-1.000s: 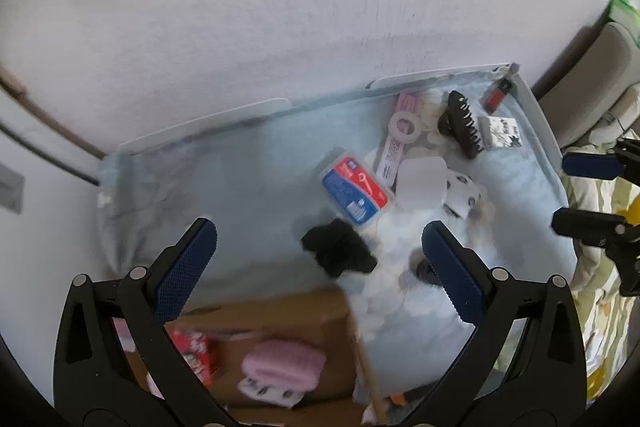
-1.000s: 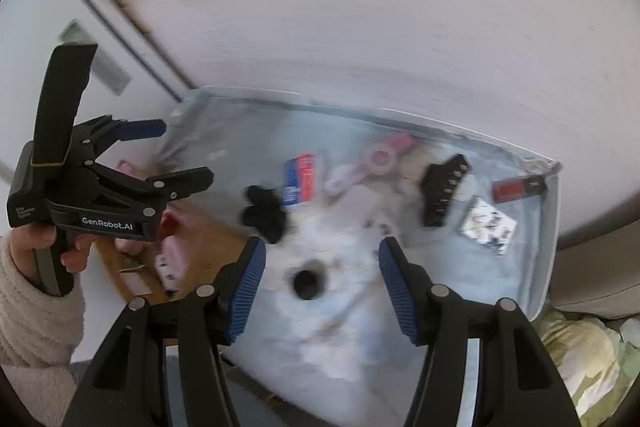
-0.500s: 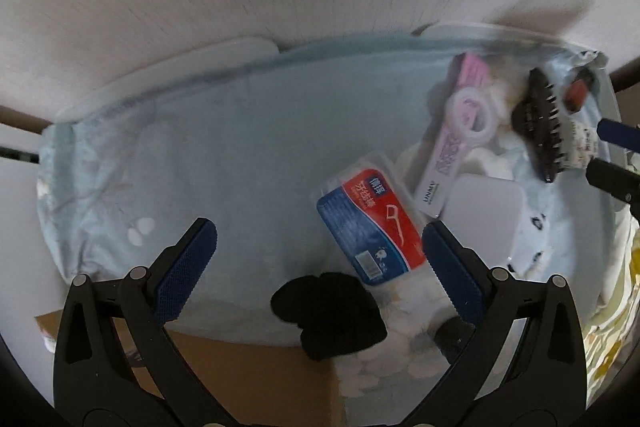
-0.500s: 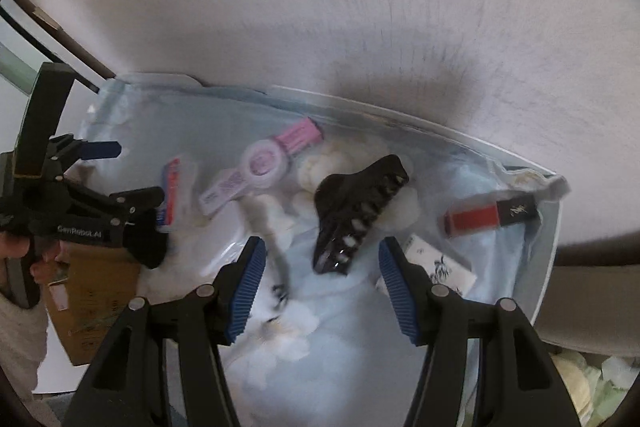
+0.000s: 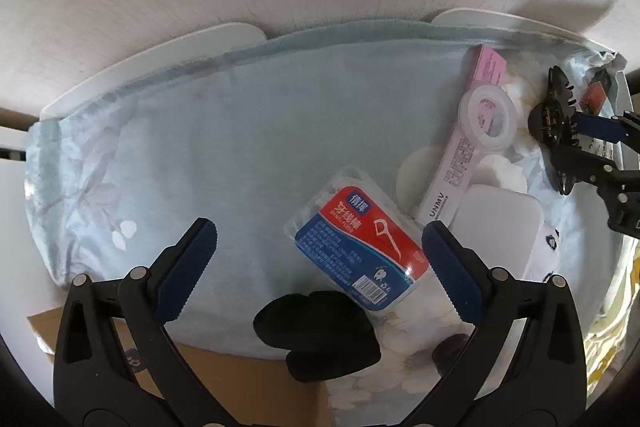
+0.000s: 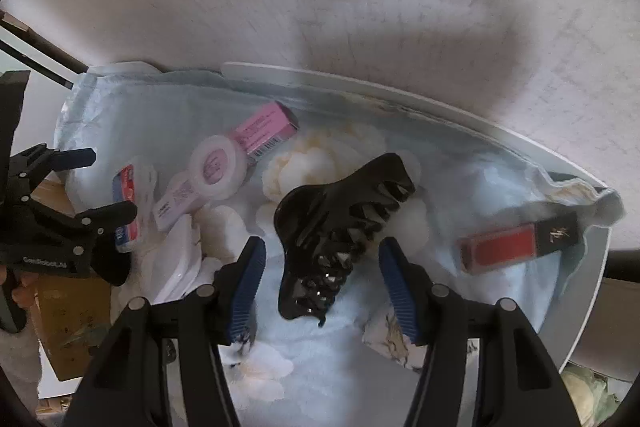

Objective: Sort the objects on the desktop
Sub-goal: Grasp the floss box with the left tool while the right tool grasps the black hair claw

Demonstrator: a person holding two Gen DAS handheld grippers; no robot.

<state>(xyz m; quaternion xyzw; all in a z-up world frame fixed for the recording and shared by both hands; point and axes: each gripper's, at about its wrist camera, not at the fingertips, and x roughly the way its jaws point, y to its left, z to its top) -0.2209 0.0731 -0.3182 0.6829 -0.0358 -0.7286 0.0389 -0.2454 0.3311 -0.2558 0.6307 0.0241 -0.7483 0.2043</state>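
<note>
Below my left gripper [image 5: 318,251], its jaws spread wide and empty, the floss box [image 5: 358,251] lies on the blue cloth [image 5: 240,147], with a black scrunchie [image 5: 320,331] nearer the cloth's near edge. My right gripper [image 6: 322,277] stands open around the black hair claw [image 6: 336,227], perhaps not touching; a red lipstick [image 6: 516,237] lies toward the tray's [image 6: 580,307] right edge.
</note>
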